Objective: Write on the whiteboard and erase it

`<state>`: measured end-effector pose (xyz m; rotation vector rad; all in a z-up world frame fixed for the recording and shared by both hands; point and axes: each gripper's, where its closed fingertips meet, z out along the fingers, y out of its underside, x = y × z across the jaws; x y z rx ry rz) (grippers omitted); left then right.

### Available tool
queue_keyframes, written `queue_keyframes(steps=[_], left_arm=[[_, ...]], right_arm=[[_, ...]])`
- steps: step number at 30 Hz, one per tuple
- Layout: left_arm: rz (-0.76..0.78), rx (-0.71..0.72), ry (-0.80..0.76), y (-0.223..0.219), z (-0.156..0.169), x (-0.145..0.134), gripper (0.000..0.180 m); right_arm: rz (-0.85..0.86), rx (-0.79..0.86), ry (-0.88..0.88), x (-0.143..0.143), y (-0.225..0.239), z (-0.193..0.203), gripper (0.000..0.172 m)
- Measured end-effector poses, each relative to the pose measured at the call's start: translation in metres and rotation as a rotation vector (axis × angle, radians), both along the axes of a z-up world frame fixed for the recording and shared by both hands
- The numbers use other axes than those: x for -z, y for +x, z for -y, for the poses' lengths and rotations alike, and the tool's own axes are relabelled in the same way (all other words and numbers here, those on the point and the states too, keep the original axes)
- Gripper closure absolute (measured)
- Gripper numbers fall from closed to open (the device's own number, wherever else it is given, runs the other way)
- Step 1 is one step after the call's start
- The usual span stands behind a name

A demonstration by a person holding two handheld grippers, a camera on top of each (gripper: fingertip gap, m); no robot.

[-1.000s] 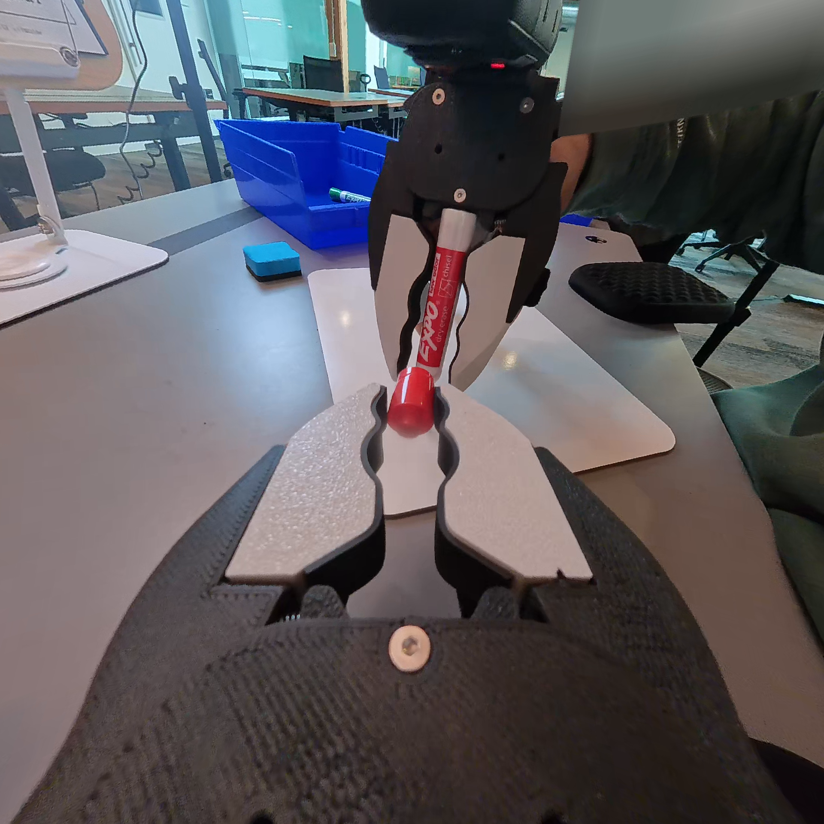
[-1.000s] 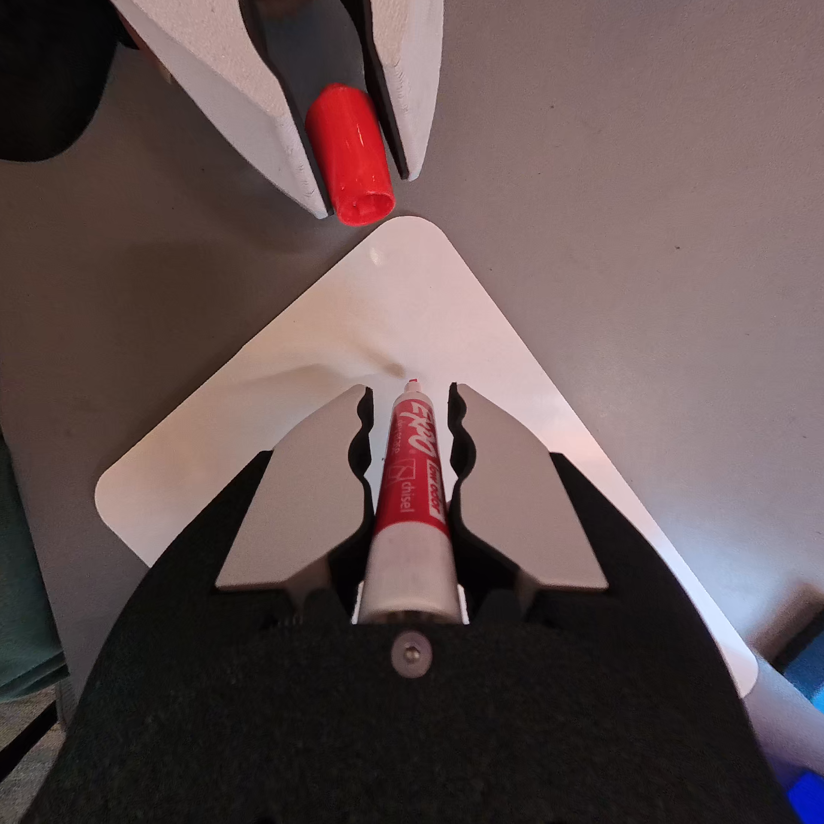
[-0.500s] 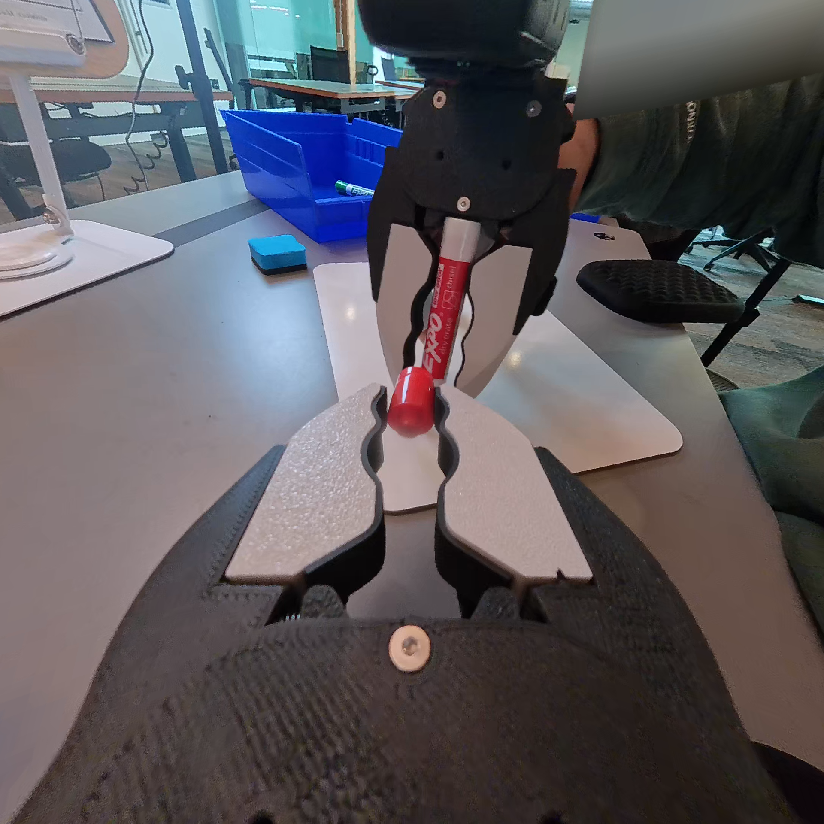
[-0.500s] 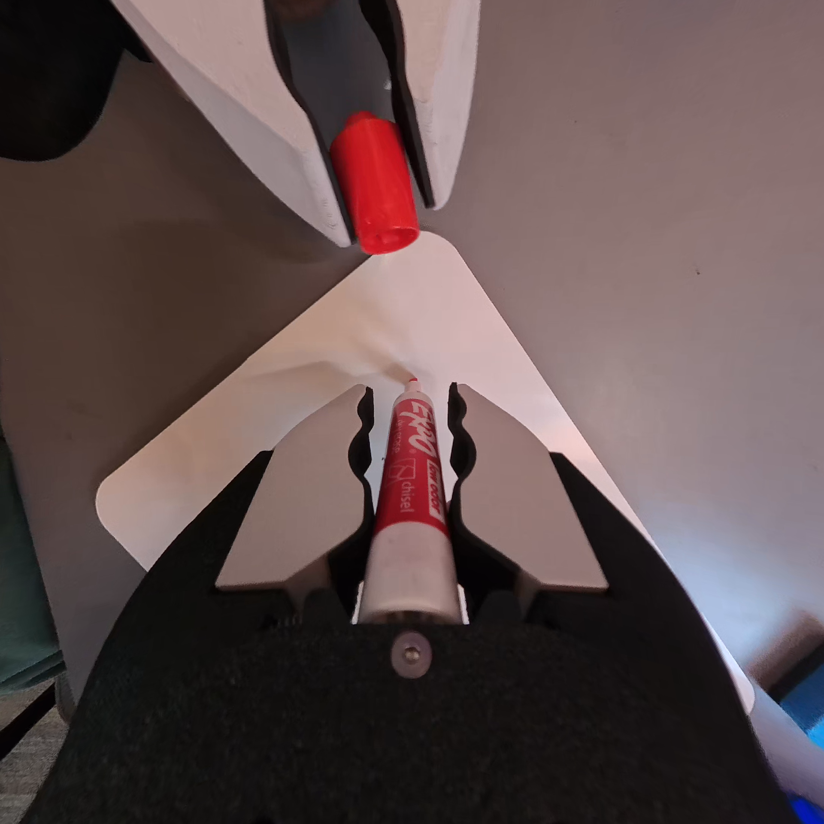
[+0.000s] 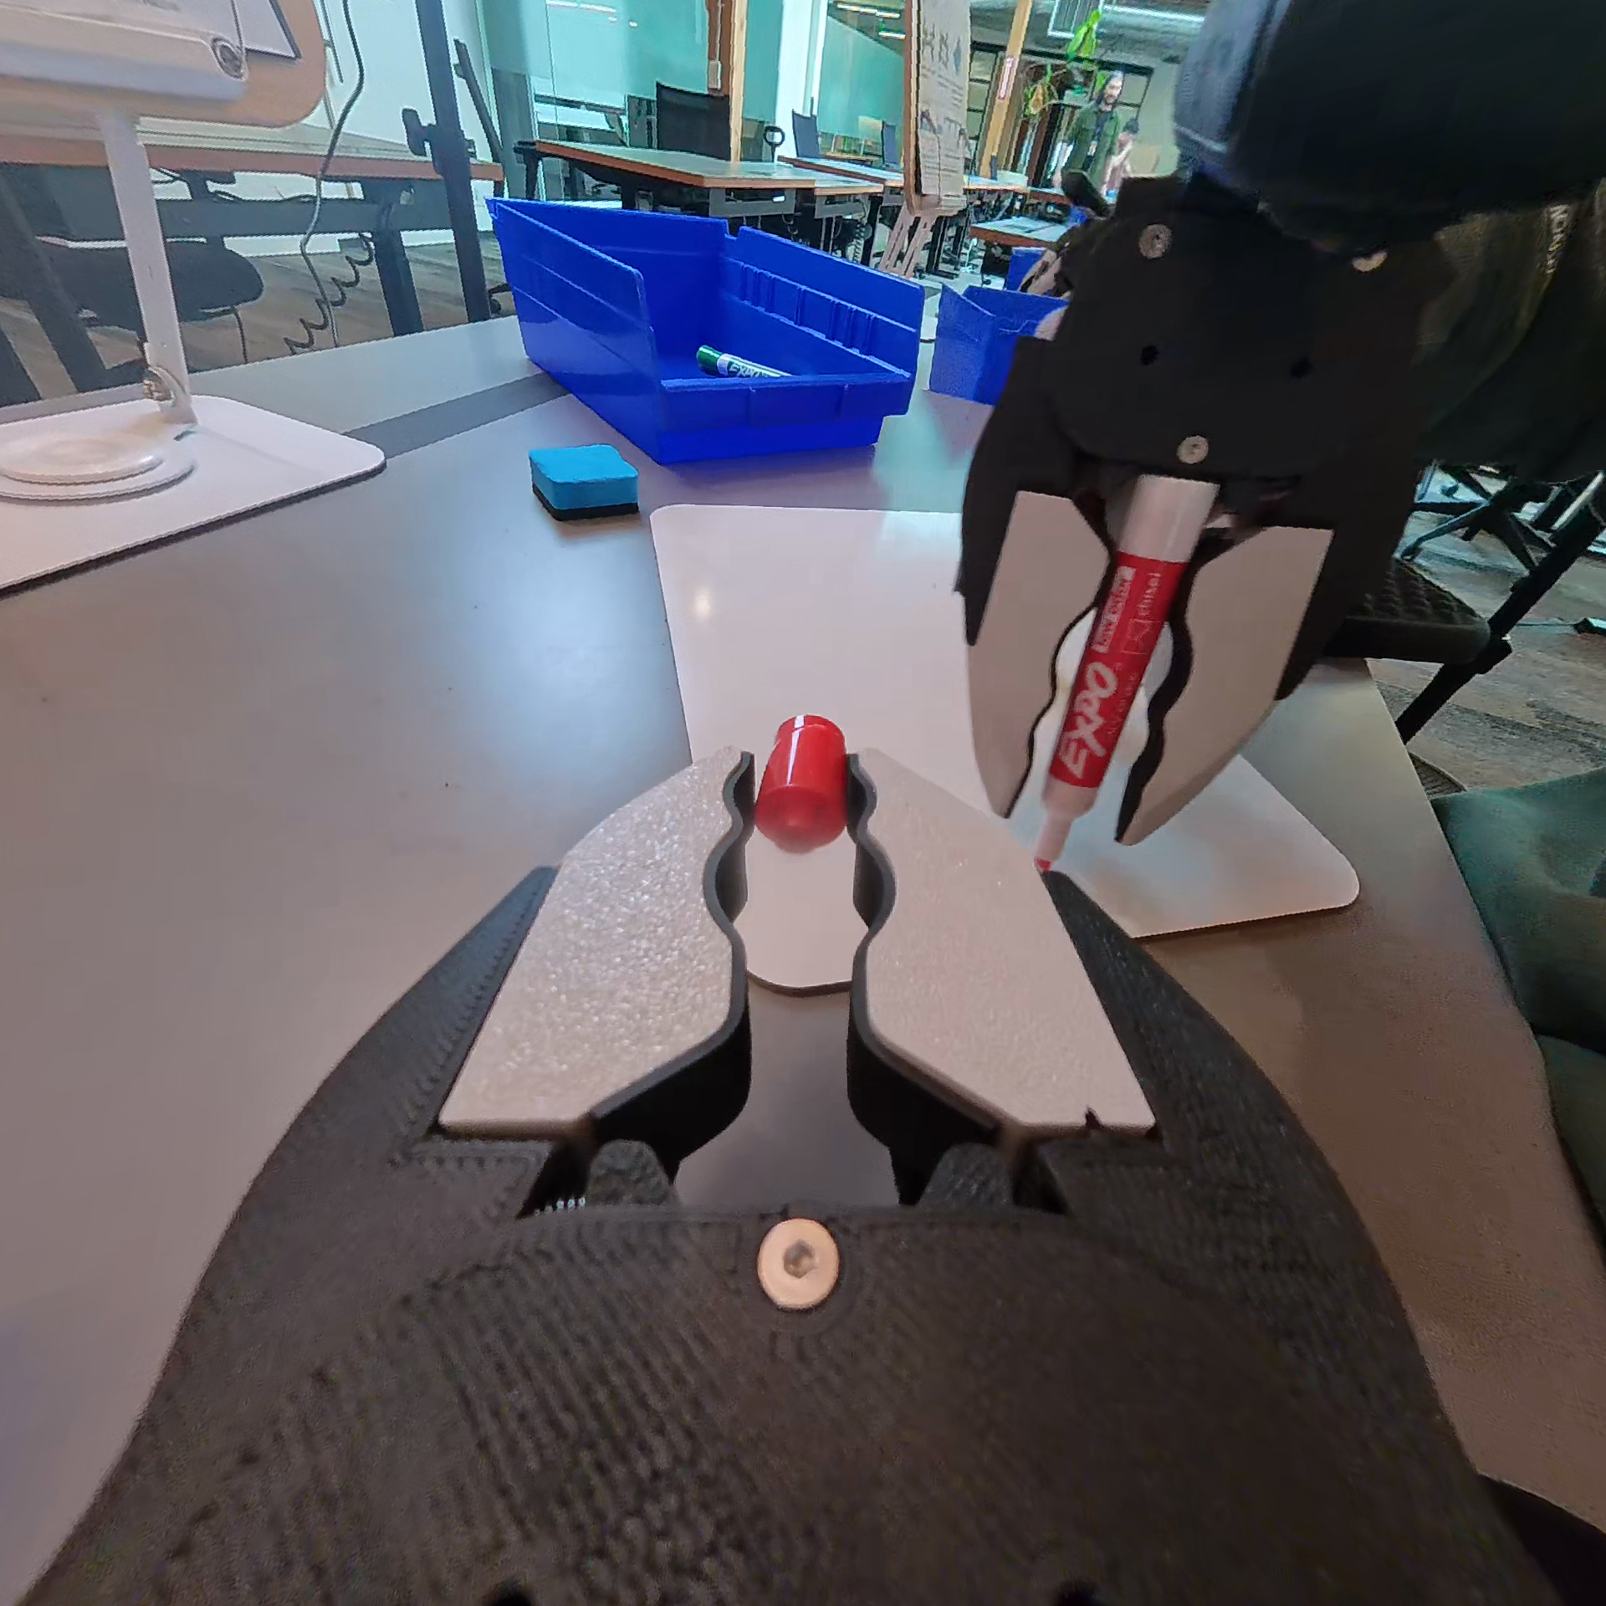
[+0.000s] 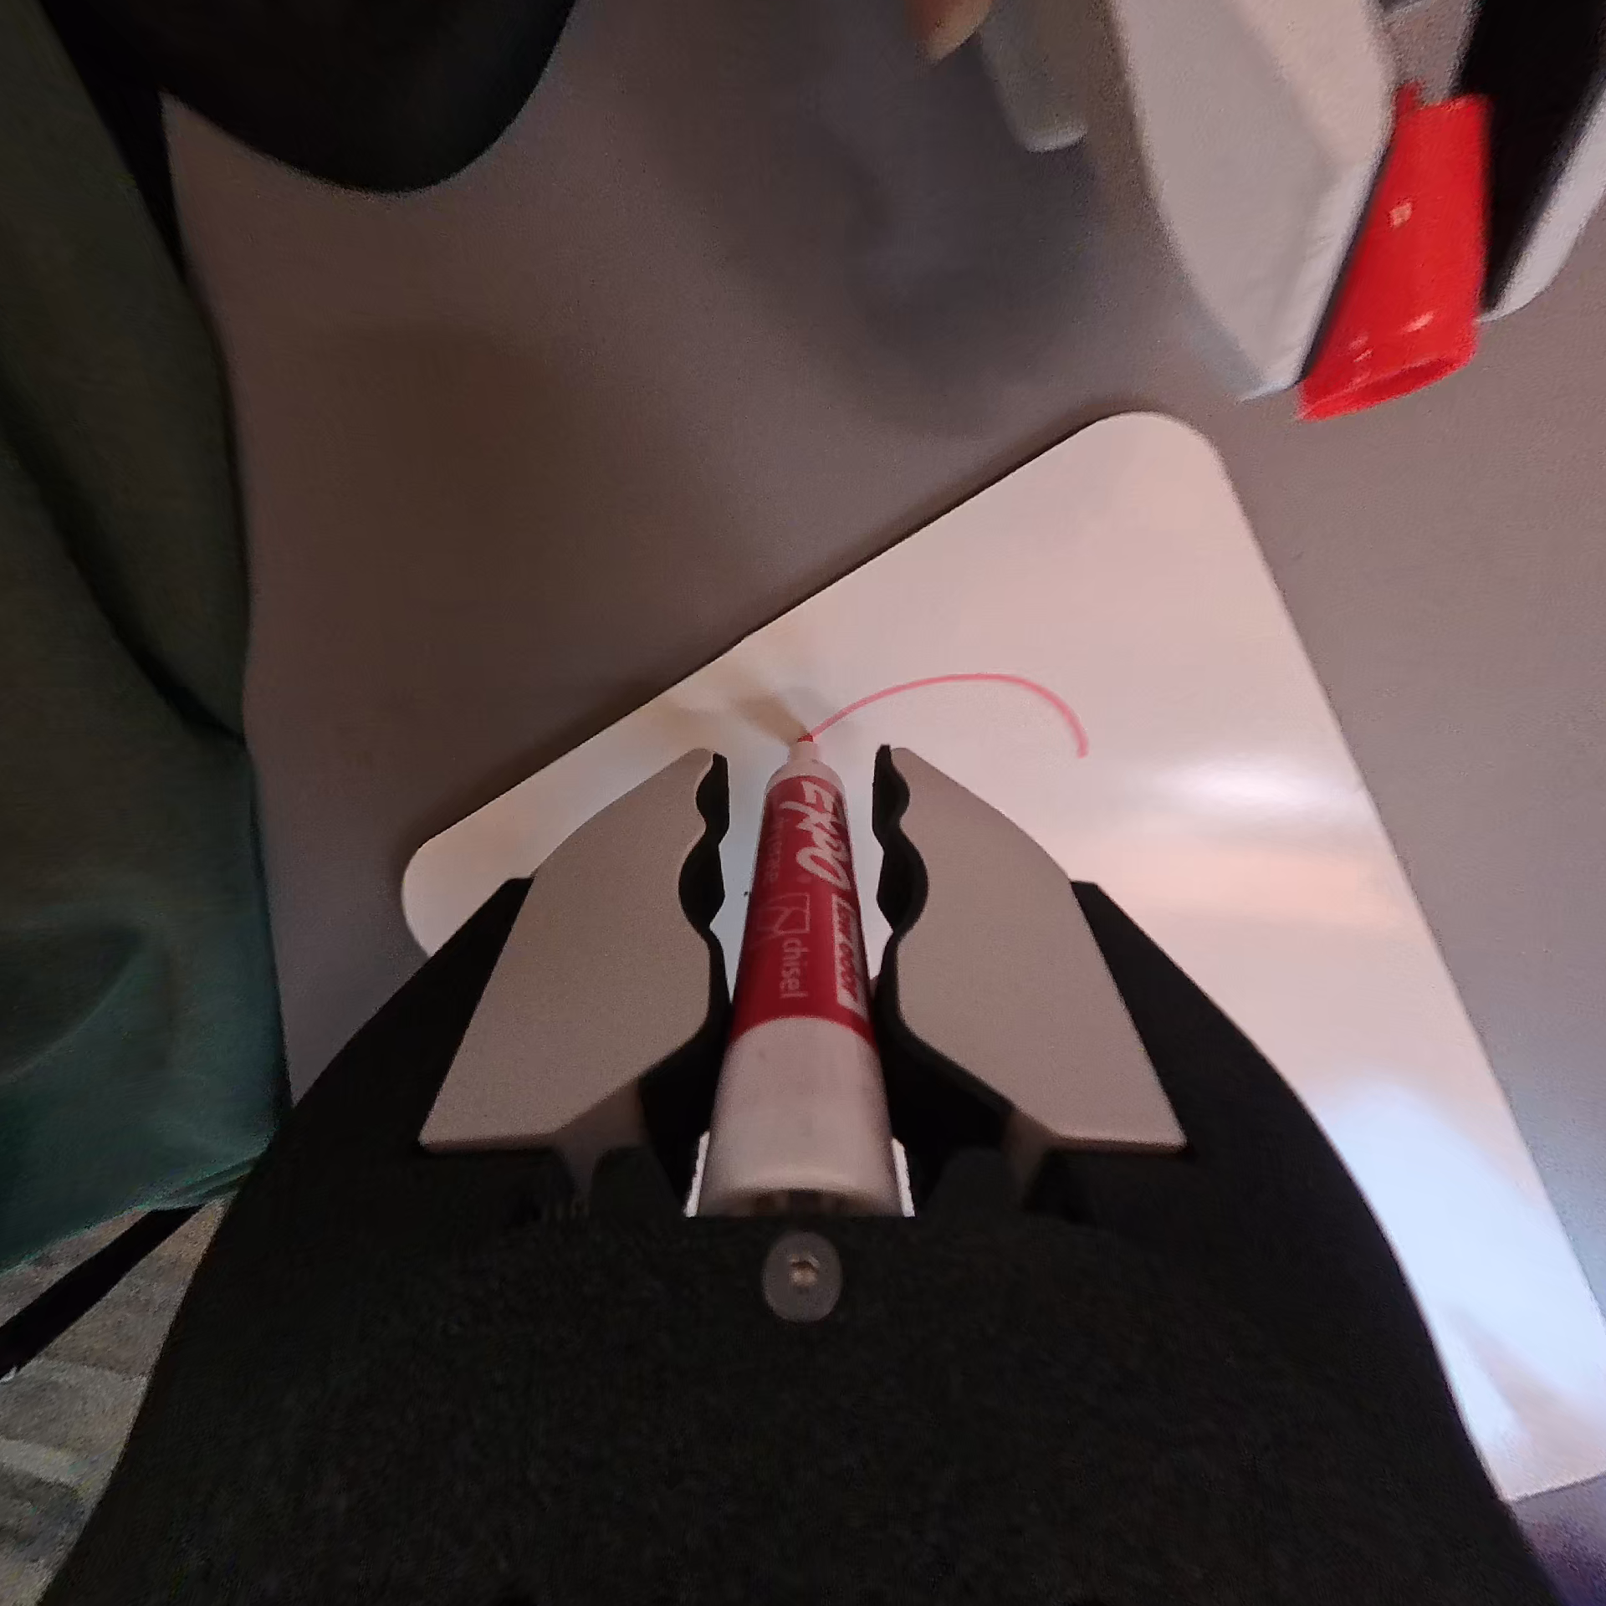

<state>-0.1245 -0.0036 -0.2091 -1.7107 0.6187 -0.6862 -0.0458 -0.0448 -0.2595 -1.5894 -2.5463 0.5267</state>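
ITEM: whiteboard write/erase, stroke underway.

- Right gripper (image 6: 799,782): jaws clamped on the red dry-erase marker (image 6: 804,921), barrel gripped low betw. the fingers, uncapped tip down on the whiteboard (image 6: 1130,608). Seen from left wrist view too (image 5: 1078,834).
- CHANGE: a sec. ago board was blank w/ tip poised over it; now a thin curved red line (image 6: 956,686) runs from the tip out to the right. Right gripper has shifted toward the board's near-right part in left view. Meaning: writing step has begun; first arc only, mark incomplete by my read.
- Left gripper (image 5: 799,782): fingers closed on the red cap (image 5: 799,786), pads pressing both sides. It has swung clear of the marker; in right view the cap (image 6: 1399,261) now sits far upper right, off the board, blurred.
- Eraser (image 5: 584,480): blue/black block on the grey table (image 5: 304,695), just beyond board's far-left corner, untouched. Erase step not yet started.
- Blue bin (image 5: 695,348): behind the eraser, holds a green marker (image 5: 739,365).
- Next, est.: finish stroke, then recap or park marker before eraser pickup.
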Motion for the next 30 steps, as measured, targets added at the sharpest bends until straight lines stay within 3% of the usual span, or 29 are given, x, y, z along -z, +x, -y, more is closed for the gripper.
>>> queue_keyframes(steps=[1,11,19,27,30], left_arm=[[0.001,-0.001,0.000,0.000,0.000,0.000,0.160],[-0.002,0.002,0.000,0.002,0.000,0.000,0.160],[-0.002,0.004,-0.002,0.001,0.001,0.000,0.160],[-0.003,0.002,0.001,0.000,0.001,0.000,0.160],[-0.001,-0.002,0.003,-0.001,0.000,-0.001,0.161]], right_arm=[[0.011,0.000,0.001,0.000,0.006,0.002,0.138],[0.067,0.113,0.096,0.000,0.043,-0.043,0.138],[0.037,0.116,0.130,0.001,0.009,-0.074,0.138],[-0.022,0.032,0.076,0.000,-0.030,-0.054,0.138],[-0.082,0.064,0.039,-0.019,-0.028,-0.058,0.138]])
